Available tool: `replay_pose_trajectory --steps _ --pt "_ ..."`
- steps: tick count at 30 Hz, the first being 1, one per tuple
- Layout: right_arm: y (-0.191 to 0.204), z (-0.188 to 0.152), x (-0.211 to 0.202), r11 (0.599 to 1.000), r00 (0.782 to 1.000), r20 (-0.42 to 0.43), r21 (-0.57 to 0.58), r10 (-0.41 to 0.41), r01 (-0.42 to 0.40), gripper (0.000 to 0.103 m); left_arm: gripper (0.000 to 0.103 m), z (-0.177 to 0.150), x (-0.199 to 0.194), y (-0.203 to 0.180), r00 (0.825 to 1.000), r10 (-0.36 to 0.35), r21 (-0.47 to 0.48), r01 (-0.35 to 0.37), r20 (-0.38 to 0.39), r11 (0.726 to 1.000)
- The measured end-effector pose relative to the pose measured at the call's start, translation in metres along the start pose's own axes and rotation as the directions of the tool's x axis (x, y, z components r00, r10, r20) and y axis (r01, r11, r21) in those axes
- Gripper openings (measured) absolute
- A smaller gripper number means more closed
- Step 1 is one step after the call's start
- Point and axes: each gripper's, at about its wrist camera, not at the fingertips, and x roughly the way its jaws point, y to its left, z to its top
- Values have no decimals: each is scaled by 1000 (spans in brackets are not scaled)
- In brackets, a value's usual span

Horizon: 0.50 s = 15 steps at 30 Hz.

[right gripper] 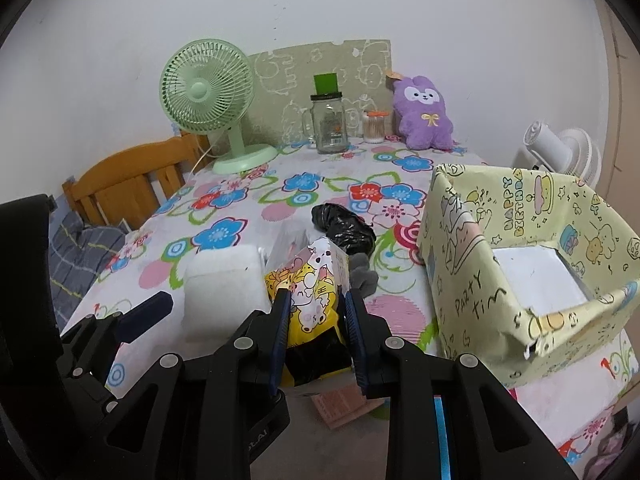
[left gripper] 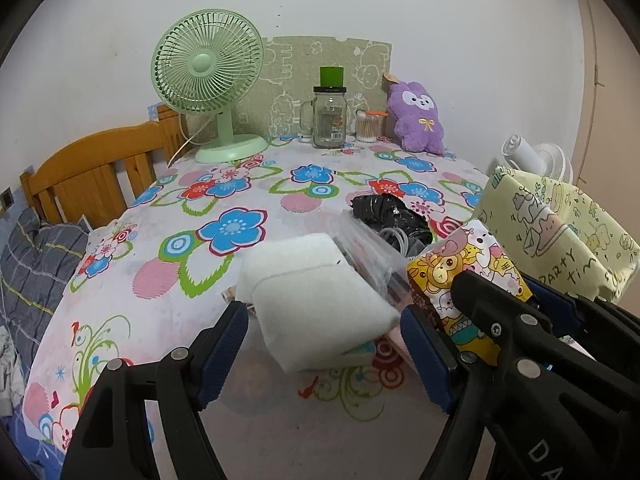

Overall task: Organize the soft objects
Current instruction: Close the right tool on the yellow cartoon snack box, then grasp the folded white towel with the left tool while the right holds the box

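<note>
Clamped between the blue pads of the right gripper [right gripper: 316, 312] is a cartoon-printed tissue pack [right gripper: 310, 292], yellow and white, standing roughly upright with its long axis running up and away from the fingers. Both pads press on its flanks, so the grip looks firm, though the soft pack bulges a little above the pinch.

What the coming move turns on, as I judge it, is where the paper-wrapped box [right gripper: 532, 264] sits: to the right of the held pack and slightly further off, its open top facing up and its white floor bare. Its near wall, marked "PARTY TIME", stands between the pack and that floor, so the pack would have to rise above the rim before it travels right.

Over on the left, the left gripper [left gripper: 324, 332] is spread wide with nothing between its pads; a white foam block [left gripper: 316, 292] lies just ahead of it on the floral tablecloth [left gripper: 200, 200], sitting in line with the open gap. That hand is nearer the foam, and the right hand nearer the box.

Other soft items wait on the cloth beyond: a crumpled black plastic bag [right gripper: 344, 226], a clear plastic sleeve [left gripper: 368, 252] beside the foam, and a grey bit of fabric [right gripper: 364, 276] just behind the pack. A purple plush toy [right gripper: 426, 114] leans at the far edge, well apart from both hands.
</note>
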Motion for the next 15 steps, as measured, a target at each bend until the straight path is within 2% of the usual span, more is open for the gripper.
replay_pose_trajectory --steps 7,15 --pt "-5 4 11 1000 1000 -6 22 -7 7 30 85 4 13 -1 1000 5 -8 -6 -9 1000" --pt "-9 5 24 1000 1000 -31 29 -7 8 30 84 3 25 -3 999 14 -6 -15 -41 1000"
